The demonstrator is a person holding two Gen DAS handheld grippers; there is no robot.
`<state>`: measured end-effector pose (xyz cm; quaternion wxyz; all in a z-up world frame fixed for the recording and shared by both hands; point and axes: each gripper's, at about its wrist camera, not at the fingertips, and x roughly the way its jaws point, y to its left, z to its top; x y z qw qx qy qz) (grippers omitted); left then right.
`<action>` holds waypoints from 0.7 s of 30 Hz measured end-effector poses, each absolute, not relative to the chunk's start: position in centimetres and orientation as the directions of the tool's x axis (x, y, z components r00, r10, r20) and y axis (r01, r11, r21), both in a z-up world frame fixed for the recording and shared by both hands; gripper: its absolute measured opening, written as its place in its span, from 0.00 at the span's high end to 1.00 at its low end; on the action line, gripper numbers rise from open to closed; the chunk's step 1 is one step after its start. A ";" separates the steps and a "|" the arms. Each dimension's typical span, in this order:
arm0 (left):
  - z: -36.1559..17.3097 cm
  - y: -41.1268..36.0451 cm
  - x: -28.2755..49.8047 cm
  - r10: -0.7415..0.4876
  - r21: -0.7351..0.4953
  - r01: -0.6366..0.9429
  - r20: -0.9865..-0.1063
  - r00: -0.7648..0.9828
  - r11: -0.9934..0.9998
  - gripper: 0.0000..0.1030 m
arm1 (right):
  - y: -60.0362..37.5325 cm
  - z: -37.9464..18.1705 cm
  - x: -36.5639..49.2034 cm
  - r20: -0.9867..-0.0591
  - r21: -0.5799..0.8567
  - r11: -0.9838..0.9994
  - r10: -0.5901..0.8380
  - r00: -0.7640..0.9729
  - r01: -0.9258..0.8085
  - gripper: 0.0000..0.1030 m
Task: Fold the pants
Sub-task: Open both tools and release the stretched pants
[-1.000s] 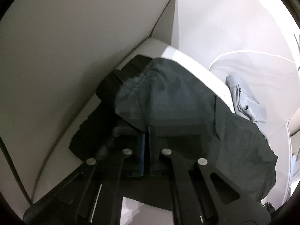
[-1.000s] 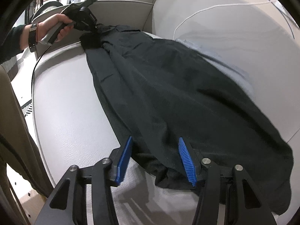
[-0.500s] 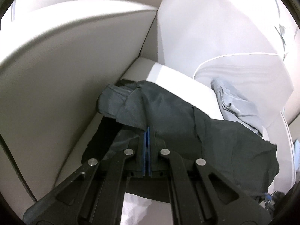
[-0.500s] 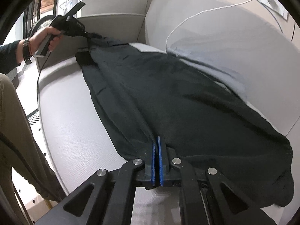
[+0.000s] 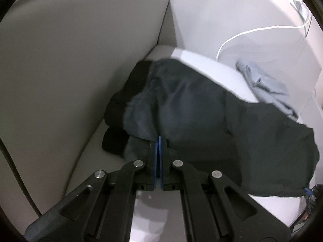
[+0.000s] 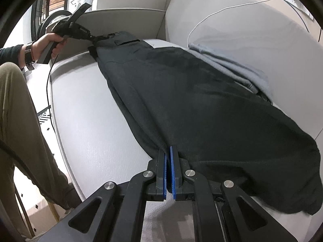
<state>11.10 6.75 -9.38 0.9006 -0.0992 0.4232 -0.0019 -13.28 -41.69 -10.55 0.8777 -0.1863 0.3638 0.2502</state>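
While stretched along the pale sofa seat (image 6: 84, 125), the dark pants (image 6: 201, 104) are pinched at both ends.
One end is clamped by the left gripper (image 5: 158, 139), the other by the right gripper (image 6: 168, 149).

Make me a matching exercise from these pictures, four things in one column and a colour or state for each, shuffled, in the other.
Things:
1. pants
2. white cable
3. grey garment
4. right tool

States:
A. draped over the back cushion
B. shut on a pants edge
C. dark, stretched along the seat
D. bunched against the backrest

Pairs: 1-C, 2-A, 3-D, 4-B
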 end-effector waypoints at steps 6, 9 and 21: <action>-11.7 6.7 11.9 -0.061 -0.157 -0.100 -0.779 0.624 0.983 0.96 | -42.1 -11.4 -13.4 -0.737 -0.138 0.810 0.301 0.606 -0.570 0.97; -11.9 6.6 11.6 -0.053 -0.148 -0.101 -0.777 0.627 0.984 0.95 | -42.0 -11.9 -13.5 -0.734 -0.136 0.819 0.295 0.612 -0.558 0.97; -4.4 8.1 9.6 -0.088 -0.245 -0.099 -0.651 0.754 0.964 0.37 | -46.2 -6.2 -14.2 -0.625 0.056 0.882 0.396 0.673 -0.467 0.57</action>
